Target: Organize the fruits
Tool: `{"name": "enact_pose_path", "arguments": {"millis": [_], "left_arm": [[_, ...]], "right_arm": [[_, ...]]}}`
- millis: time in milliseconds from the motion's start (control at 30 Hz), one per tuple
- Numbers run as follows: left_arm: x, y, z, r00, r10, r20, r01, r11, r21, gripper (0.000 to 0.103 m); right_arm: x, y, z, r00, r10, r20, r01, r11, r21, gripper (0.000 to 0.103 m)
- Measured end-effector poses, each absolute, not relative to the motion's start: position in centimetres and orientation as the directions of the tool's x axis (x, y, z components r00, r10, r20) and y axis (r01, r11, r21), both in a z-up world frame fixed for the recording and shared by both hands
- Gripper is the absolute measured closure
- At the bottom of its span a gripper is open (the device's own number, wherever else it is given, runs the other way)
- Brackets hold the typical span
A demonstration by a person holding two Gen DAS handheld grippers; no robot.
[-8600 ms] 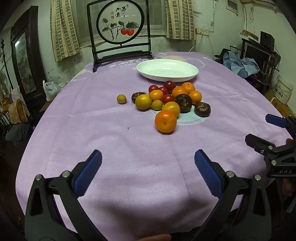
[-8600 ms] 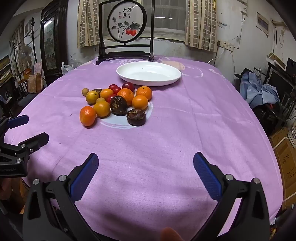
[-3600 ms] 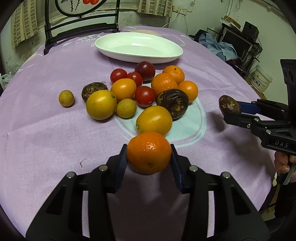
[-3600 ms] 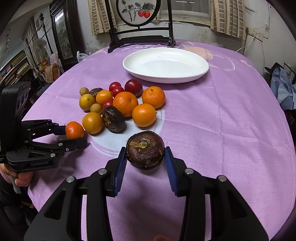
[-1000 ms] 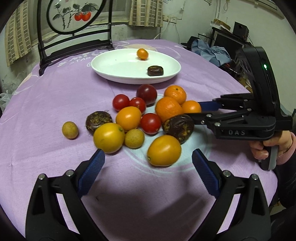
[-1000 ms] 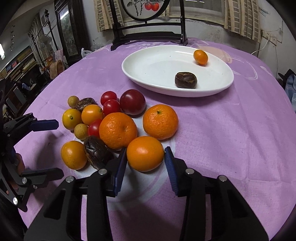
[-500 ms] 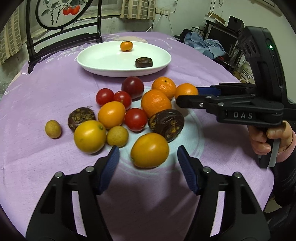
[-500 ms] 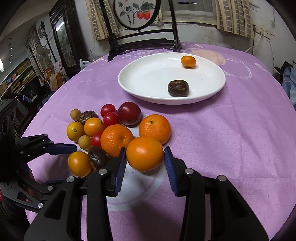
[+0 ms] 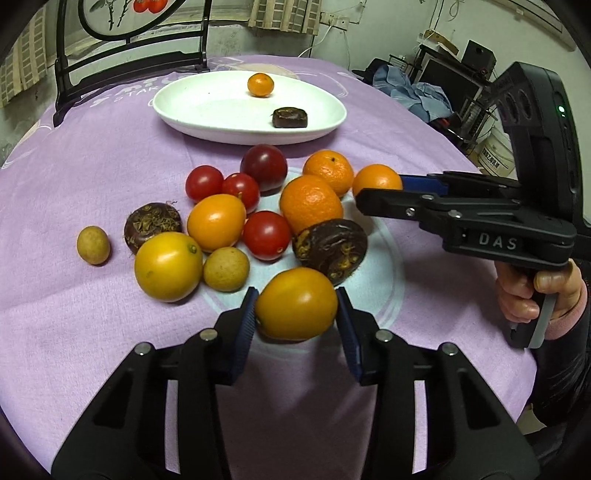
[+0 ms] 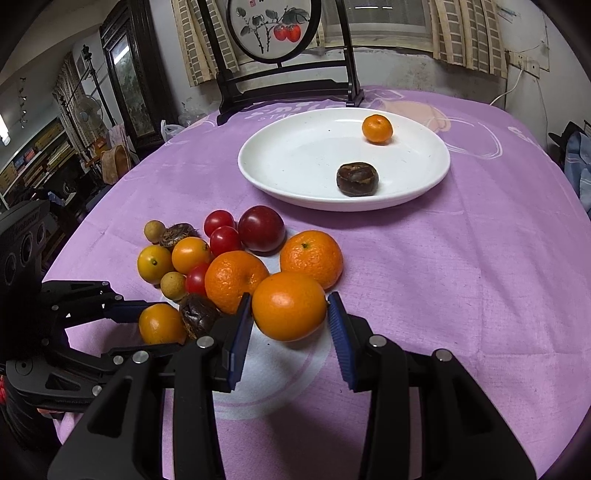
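My left gripper [image 9: 295, 321] is shut on a smooth yellow-orange fruit [image 9: 296, 303] at the near edge of the fruit pile. My right gripper [image 10: 290, 323] is shut on an orange [image 10: 289, 306] at the pile's right side; it also shows in the left wrist view [image 9: 376, 181]. The white plate [image 10: 280, 184] behind the pile holds a small orange [image 10: 376, 128] and a dark brown fruit [image 10: 357, 178]. The pile has oranges, red tomatoes, a dark plum [image 9: 263, 167], yellow fruits and brown wrinkled fruits [image 9: 330, 245].
The fruit lies on a purple tablecloth [image 10: 461, 277] over a round table. A dark wooden stand with a round painted screen [image 10: 275, 26] stands behind the plate. Furniture and clutter ring the table.
My left gripper has closed on the yellow-orange fruit it was straddling. My right gripper keeps its hold on the orange and has lifted it slightly.
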State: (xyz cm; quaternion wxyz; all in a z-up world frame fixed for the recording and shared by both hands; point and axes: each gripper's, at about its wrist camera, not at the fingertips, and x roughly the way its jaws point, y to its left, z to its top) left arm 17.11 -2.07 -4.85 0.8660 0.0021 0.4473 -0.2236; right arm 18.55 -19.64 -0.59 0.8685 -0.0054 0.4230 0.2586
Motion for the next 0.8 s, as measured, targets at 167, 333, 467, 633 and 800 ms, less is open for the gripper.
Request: {"name": "enact_pose_path", "arguments": {"millis": [167,333,467,633,800], "left_arm": [[17.6,-0.8,-1.9,0.573,-0.450,-0.685,0.368,0.888,-0.276,0.060],[23.5,-1.9,1.4,0.652,-0.357,-0.668,0.299,0.932,-0.207,0.060],[29.9,-3.6,1.2,0.645,-0.286,-0.709,0.240,0.956,-0.167,0.060],[34.1,-4.1,-0.7,0.607,-0.220,-0.764,0.170,0.975,-0.145,0.060],[35.2,-3.7,-1.9,0.570,-0.209,-0.794,0.152,0.977,-0.148,0.060]], "right_arm": [[19.1,-20.8,1.7,0.625,0.466,-0.627,-0.420,0.877,0.233,0.062],[23.0,-21.4,2.7,0.699,0.427,-0.574,-0.345,0.904,0.253,0.062],[27.3,-20.9,1.6,0.692,0.382,-0.613,-0.292,0.924,0.247,0.062],[31.3,-20.5,-0.3,0.655,0.357,-0.666,-0.265,0.934,0.240,0.062],[32.1,-20.0,-0.5,0.644,0.350,-0.680,-0.275,0.936,0.222,0.060]]}}
